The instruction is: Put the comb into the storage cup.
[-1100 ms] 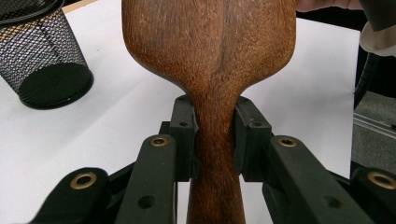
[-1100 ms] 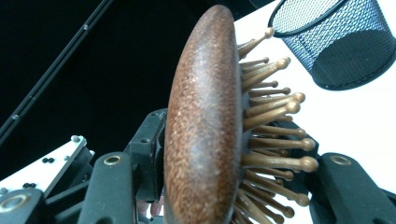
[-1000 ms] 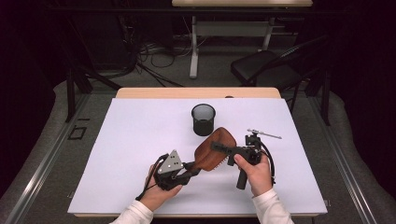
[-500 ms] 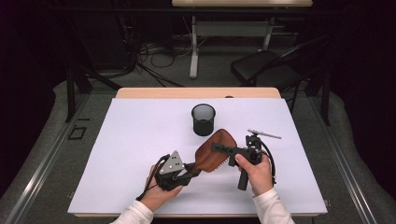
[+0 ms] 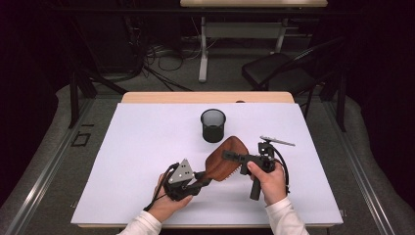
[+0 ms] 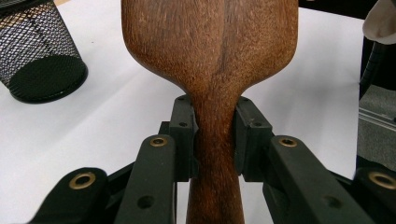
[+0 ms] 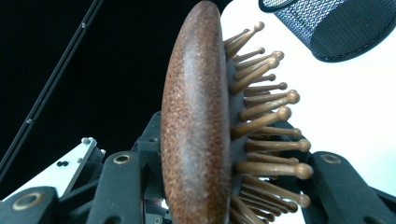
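Note:
A wooden hairbrush (image 5: 226, 157) with peg bristles hangs above the white table mat (image 5: 147, 147), held between both grippers. In the left gripper view my left gripper (image 6: 214, 126) is shut on the brush's narrow handle (image 6: 212, 154), just below the wide head. My right gripper (image 5: 230, 155) reaches in from the right. In the right gripper view its jaws (image 7: 224, 154) have just been closing on the brush head (image 7: 196, 130), one on the smooth back, the other on the bristle side. A hand holds each gripper near the table's front edge.
A black mesh cup (image 5: 213, 125) stands upright on the mat just behind the brush and appears in the left gripper view (image 6: 39, 56). A wooden table edge (image 5: 205, 97) runs along the back. A dark chair (image 5: 279, 73) and cables lie beyond it.

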Demonstrator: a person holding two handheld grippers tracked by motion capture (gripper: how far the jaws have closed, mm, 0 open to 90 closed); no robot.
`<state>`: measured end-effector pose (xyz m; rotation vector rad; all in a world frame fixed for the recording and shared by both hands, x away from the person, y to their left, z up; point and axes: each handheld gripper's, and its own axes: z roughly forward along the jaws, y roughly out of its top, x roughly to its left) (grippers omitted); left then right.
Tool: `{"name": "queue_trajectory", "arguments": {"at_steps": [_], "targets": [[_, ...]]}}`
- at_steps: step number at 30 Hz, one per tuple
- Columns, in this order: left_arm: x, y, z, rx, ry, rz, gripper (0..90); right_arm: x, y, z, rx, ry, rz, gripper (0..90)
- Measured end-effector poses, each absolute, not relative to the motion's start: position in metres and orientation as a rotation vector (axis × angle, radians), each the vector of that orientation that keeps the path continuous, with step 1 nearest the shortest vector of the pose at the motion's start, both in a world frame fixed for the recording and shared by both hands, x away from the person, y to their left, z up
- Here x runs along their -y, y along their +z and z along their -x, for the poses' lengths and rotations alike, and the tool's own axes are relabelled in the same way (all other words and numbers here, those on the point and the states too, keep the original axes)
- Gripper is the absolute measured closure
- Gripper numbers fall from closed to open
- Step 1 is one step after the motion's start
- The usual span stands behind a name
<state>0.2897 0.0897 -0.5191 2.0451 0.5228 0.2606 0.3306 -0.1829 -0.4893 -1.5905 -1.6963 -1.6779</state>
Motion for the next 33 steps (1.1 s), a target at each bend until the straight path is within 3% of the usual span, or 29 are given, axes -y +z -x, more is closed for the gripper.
{"name": "queue_trajectory", "arguments": {"at_steps": [33], "targets": [[-0.0902,-0.5194,-0.2906,-0.541,0.25,-2.023,67.8,0.1845,-0.4915,-0.3315,1.66,-1.695,1.611,50.0]]}}
